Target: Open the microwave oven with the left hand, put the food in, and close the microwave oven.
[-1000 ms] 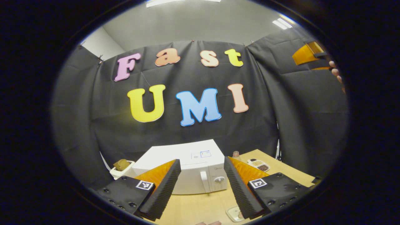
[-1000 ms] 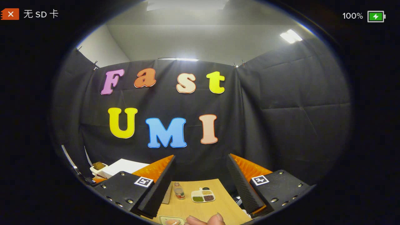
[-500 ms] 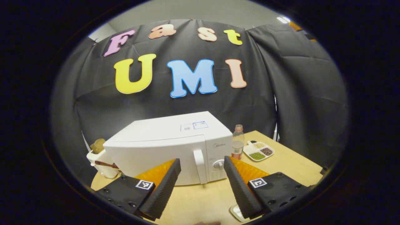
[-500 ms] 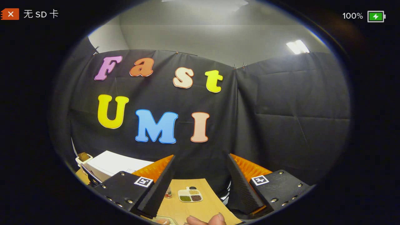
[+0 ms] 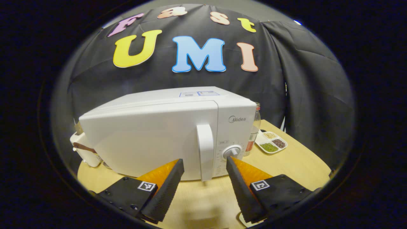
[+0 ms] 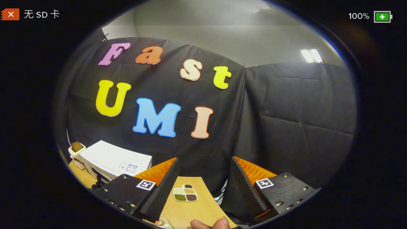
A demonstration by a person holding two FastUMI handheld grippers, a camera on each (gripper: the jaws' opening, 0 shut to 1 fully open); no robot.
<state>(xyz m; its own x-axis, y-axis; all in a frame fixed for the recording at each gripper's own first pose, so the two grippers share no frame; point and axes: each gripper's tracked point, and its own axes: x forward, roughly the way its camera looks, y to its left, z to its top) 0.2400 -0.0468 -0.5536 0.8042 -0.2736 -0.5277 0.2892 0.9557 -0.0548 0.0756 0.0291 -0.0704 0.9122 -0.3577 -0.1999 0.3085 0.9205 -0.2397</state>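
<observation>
Microwave oven (image 5: 165,136) stands shut on the wooden tabletop (image 5: 295,162), toward its back edge and left side, so nothing of the task is done yet: the door must be pulled open, the food put in, and the door closed. Nearest in the left gripper view, the left gripper (image 5: 203,171) points level at the oven's front, its jaws spread wide and empty, with the white vertical door handle (image 5: 206,156) showing in the gap between them, just beyond the tips and not touched. My judgement is that this is the approach to the handle. Behind the oven's right side stand a bottle (image 5: 254,127) and a divided dish of grains (image 5: 272,143); a white container (image 5: 83,149) sits at the oven's left. The right gripper (image 6: 203,181) is held back and higher, jaws likewise spread and empty, aimed past the tabletop's right part toward the divided dish. A person's fingertips (image 6: 210,224) show at the bottom edge. What looks like a small plate (image 6: 160,222) lies near the front edge; whether it carries the food I cannot tell.
</observation>
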